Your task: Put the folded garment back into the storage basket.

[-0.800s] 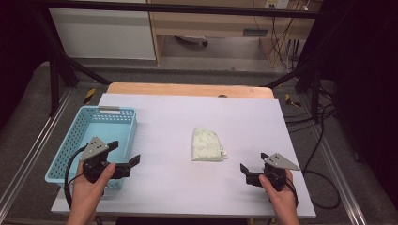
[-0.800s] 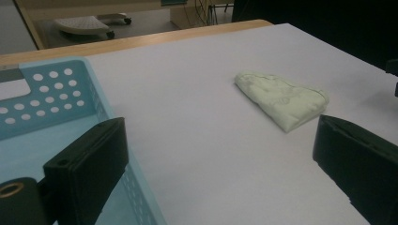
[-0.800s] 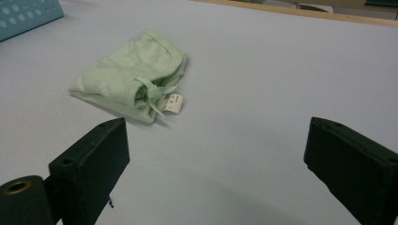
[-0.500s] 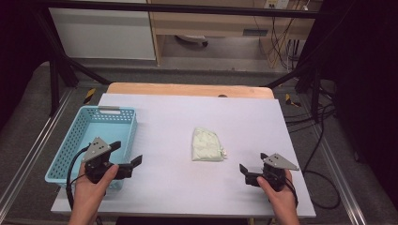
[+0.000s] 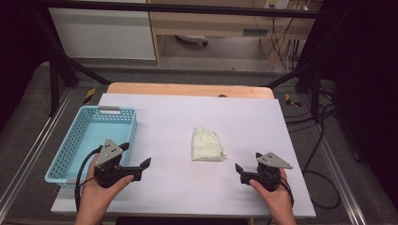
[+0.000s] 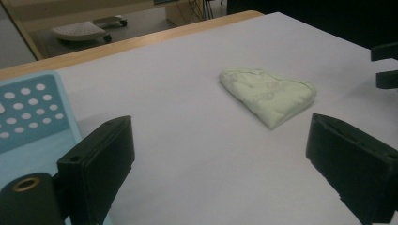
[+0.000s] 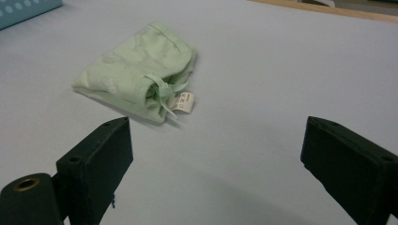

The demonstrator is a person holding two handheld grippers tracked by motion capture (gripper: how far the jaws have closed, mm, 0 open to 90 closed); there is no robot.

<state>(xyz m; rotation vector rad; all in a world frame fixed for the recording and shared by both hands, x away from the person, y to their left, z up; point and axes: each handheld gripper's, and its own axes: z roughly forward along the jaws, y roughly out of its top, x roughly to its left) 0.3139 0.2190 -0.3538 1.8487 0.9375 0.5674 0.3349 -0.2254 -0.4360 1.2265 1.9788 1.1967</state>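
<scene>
Two hand-held grippers wait near a folded green garment, both with jaws apart.

The pale green folded garment (image 5: 207,145) lies flat on the white surface (image 5: 187,112), about midway between left and right, touching neither gripper. The left hand-held gripper (image 5: 137,156) sits at the near left, just beside the near right corner of the light blue basket (image 5: 70,140); its jaws stand wide apart with nothing between them, and in the left gripper view they point across the bare surface toward the garment. The right hand-held gripper (image 5: 240,172) sits at the near right, near the garment's near right corner, jaws likewise spread and holding nothing. In the right gripper view the garment's small white label (image 7: 184,103) and a drawstring (image 7: 164,96) show at its nearer edge.
</scene>
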